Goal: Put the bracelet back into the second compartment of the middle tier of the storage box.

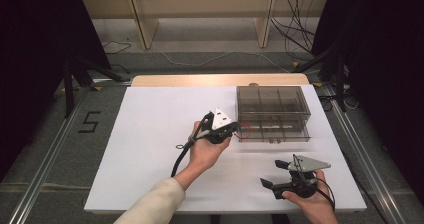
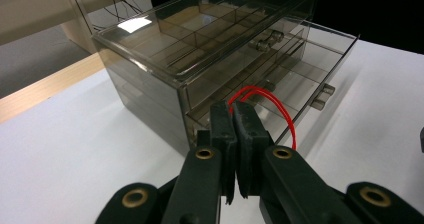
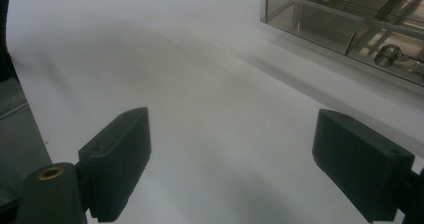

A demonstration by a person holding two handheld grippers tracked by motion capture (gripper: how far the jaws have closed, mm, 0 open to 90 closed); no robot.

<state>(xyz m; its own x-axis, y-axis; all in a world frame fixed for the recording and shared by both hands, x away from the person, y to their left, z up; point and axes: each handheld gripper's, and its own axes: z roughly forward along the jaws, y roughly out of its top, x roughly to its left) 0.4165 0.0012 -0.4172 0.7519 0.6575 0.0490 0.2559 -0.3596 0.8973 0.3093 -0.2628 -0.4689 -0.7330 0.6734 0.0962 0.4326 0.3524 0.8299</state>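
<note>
The left tool (image 2: 234,115) is pinched shut on a thin red rubber band (image 2: 265,100), whose loop hangs forward of the jaws at the left front corner of the smoky transparent plastic drawer box (image 1: 272,100). The box's lower drawer (image 2: 310,74) is pulled out — its open compartments lie just past the band, long side running away from the tool. The right tool (image 1: 280,174) hovers well apart from the box over the white surface (image 1: 150,134), jaws spread wide, empty. Nothing stands between band and drawer.
</note>
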